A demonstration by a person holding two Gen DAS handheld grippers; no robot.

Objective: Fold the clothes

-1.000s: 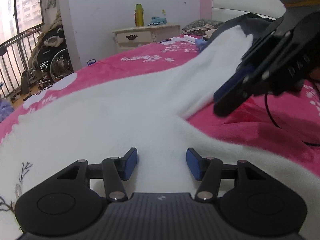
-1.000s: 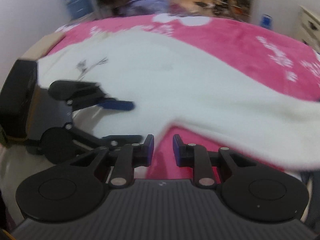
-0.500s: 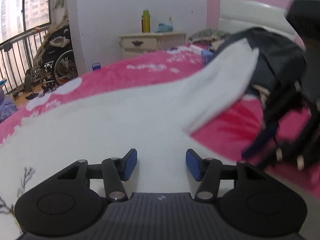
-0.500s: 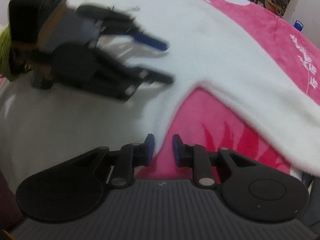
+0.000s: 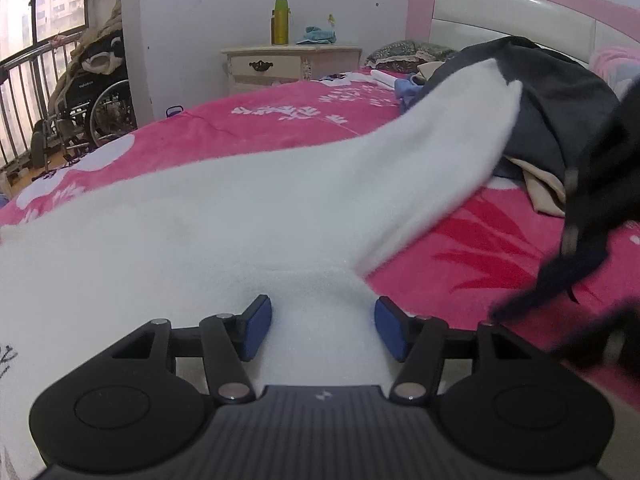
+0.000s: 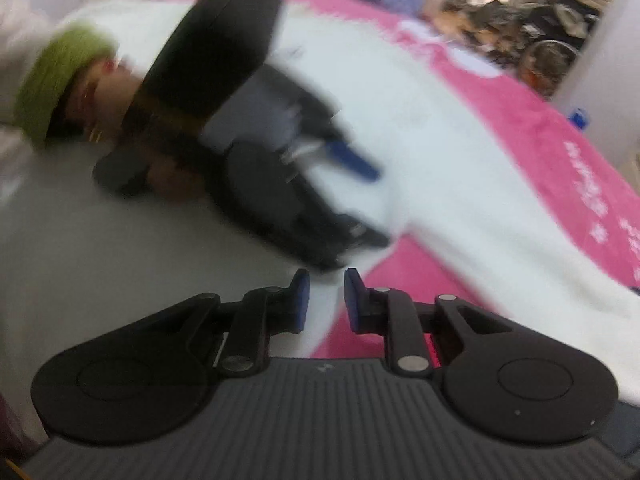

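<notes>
A white fleece garment (image 5: 224, 220) is lying spread across the pink floral bedspread (image 5: 272, 120), one sleeve (image 5: 448, 128) reaching toward the heap of dark clothes (image 5: 560, 92) near the headboard (image 5: 520, 8). The left gripper (image 5: 323, 327) is hovering low over the garment's body, its blue-padded fingers (image 5: 256, 326) spread wide with only fleece showing between them — nothing grasped. The right gripper (image 6: 325, 300) is sitting over the edge where white fabric meets pink bedspread, its fingers (image 6: 301, 300) parted by a narrow gap and holding nothing. In the right wrist view the left gripper is appearing as a blurred black shape above the garment, a green cuff (image 6: 60, 80) behind it. A cream nightstand (image 5: 292, 64) with a yellow-green bottle (image 5: 281, 22) is standing by the wall — a wheelchair (image 5: 92, 108) beside the window.
</notes>
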